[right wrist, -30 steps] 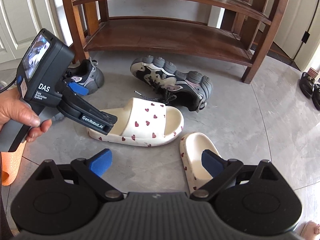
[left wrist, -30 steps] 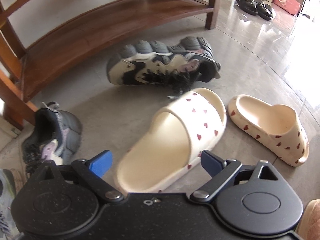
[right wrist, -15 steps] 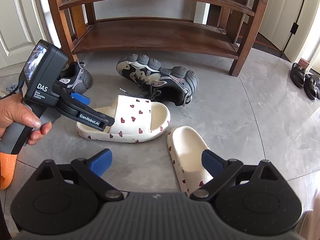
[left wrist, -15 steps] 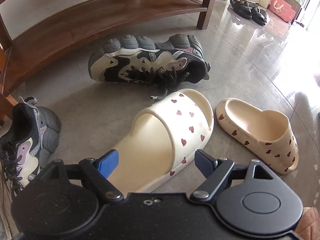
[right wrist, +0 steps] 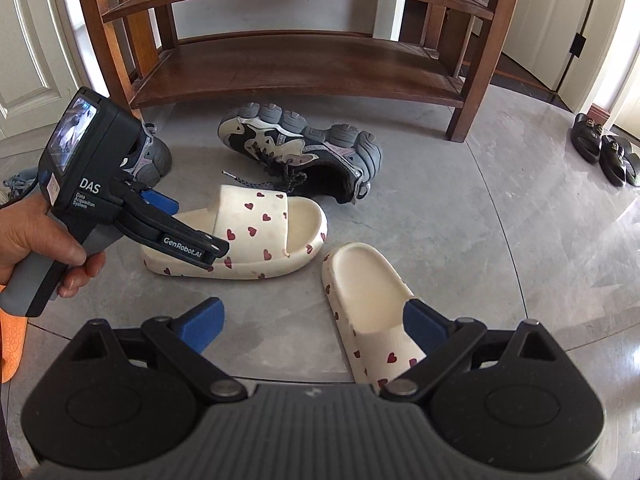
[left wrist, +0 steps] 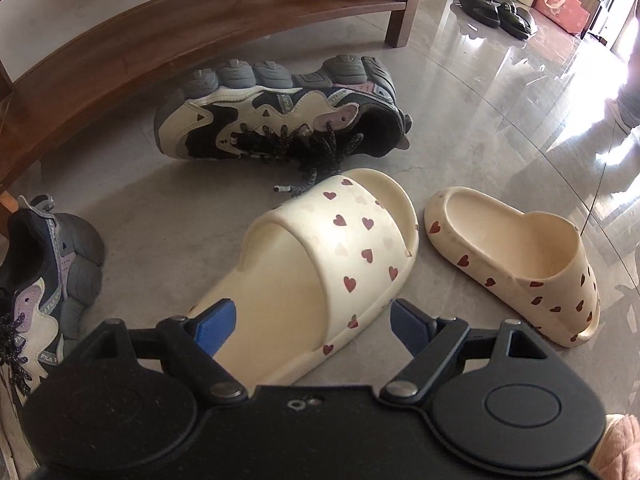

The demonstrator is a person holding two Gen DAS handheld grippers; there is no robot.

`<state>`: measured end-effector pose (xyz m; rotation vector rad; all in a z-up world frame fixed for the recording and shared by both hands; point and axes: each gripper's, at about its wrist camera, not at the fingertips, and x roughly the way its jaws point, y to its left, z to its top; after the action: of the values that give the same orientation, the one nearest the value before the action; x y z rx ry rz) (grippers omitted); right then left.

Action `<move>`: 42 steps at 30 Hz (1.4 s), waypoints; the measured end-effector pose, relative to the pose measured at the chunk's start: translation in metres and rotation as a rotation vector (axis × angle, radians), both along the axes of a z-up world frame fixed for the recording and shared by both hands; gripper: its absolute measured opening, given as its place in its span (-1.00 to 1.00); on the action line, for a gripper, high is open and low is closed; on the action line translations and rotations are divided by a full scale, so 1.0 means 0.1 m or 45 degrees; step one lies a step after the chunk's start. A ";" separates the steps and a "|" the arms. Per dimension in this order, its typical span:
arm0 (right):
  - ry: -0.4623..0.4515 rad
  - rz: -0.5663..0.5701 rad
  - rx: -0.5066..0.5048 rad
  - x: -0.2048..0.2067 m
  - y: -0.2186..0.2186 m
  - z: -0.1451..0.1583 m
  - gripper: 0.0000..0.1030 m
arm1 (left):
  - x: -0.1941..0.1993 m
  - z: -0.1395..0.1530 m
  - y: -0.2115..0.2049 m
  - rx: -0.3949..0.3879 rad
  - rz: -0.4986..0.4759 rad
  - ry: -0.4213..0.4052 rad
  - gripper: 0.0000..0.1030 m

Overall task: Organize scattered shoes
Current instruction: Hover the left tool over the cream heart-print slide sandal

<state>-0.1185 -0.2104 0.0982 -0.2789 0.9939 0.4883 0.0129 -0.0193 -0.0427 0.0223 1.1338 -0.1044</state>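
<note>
Two cream slippers with red hearts lie on the grey floor. The left slipper (left wrist: 320, 264) (right wrist: 256, 232) has its heel between the fingers of my left gripper (left wrist: 312, 326) (right wrist: 188, 226), which stands open and straddles it; no pad visibly presses on it. The right slipper (left wrist: 516, 256) (right wrist: 368, 304) lies just beside it, its strap end next to the right finger of my open right gripper (right wrist: 314, 324), which holds nothing. A dark chunky sneaker (left wrist: 280, 120) (right wrist: 304, 152) lies on its side behind them, and its mate (left wrist: 40, 280) (right wrist: 152, 156) is at the left.
A brown wooden shoe rack (right wrist: 304, 68) (left wrist: 160, 40) stands behind the shoes. Black sandals (right wrist: 604, 148) (left wrist: 496, 12) sit at the far right, near a pink box (left wrist: 560, 4). An orange shoe (right wrist: 12, 344) is at the left edge. A person's hand (right wrist: 32, 240) holds the left gripper.
My left gripper has come down and forward, so the left slipper's heel now lies between its fingers. The right gripper has shifted slightly toward the right slipper.
</note>
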 end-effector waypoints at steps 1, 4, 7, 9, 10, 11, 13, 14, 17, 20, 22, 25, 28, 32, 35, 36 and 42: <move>0.002 -0.003 0.000 0.00 -0.01 0.00 0.90 | 0.00 0.00 0.00 0.001 0.002 0.000 0.65; 0.000 -0.003 0.002 0.00 -0.01 0.01 0.90 | 0.00 0.00 0.01 0.005 0.004 -0.002 0.66; -0.003 0.002 0.004 0.00 0.01 0.01 0.90 | -0.01 0.00 0.04 0.008 0.009 -0.003 0.67; 0.000 0.006 0.002 0.00 0.02 0.01 0.90 | -0.02 0.01 0.05 0.004 0.017 -0.003 0.67; 0.002 0.008 0.001 0.00 0.03 0.01 0.90 | -0.02 0.01 0.05 0.002 0.020 -0.004 0.67; 0.002 0.010 0.000 0.00 0.03 0.01 0.90 | -0.02 0.02 0.05 0.000 0.022 -0.005 0.67; 0.001 0.015 0.000 -0.01 0.05 0.01 0.90 | -0.02 0.02 0.05 0.001 0.022 -0.005 0.67; 0.000 0.016 0.000 -0.01 0.05 0.01 0.90 | -0.02 0.02 0.05 0.001 0.021 -0.004 0.67; -0.002 0.020 0.001 -0.01 0.06 0.01 0.90 | -0.02 0.02 0.05 0.001 0.019 -0.002 0.67; 0.000 0.020 -0.002 -0.02 0.07 0.01 0.90 | -0.02 0.02 0.06 0.000 0.023 -0.003 0.67; 0.002 0.019 -0.005 -0.01 0.08 0.01 0.90 | -0.03 0.03 0.07 -0.003 0.027 -0.005 0.68; 0.003 0.021 -0.005 -0.01 0.10 0.01 0.90 | -0.04 0.04 0.08 -0.001 0.030 -0.008 0.68; 0.001 0.026 -0.007 -0.01 0.13 0.01 0.90 | -0.06 0.06 0.11 -0.002 0.038 -0.011 0.68; -0.001 0.044 -0.007 -0.01 0.20 0.01 0.90 | -0.08 0.09 0.18 -0.007 0.059 -0.017 0.68; -0.005 0.058 -0.007 -0.02 0.24 0.02 0.90 | -0.09 0.11 0.23 -0.010 0.071 -0.021 0.68; -0.006 0.060 -0.007 -0.02 0.26 0.02 0.90 | -0.10 0.12 0.24 -0.011 0.074 -0.022 0.68; -0.007 0.067 -0.008 -0.03 0.30 0.01 0.90 | -0.11 0.15 0.30 -0.011 0.091 -0.027 0.68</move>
<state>-0.1212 -0.1805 0.0995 -0.3123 0.9850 0.5324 0.0015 0.0104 -0.0277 -0.0246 1.1115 -0.0455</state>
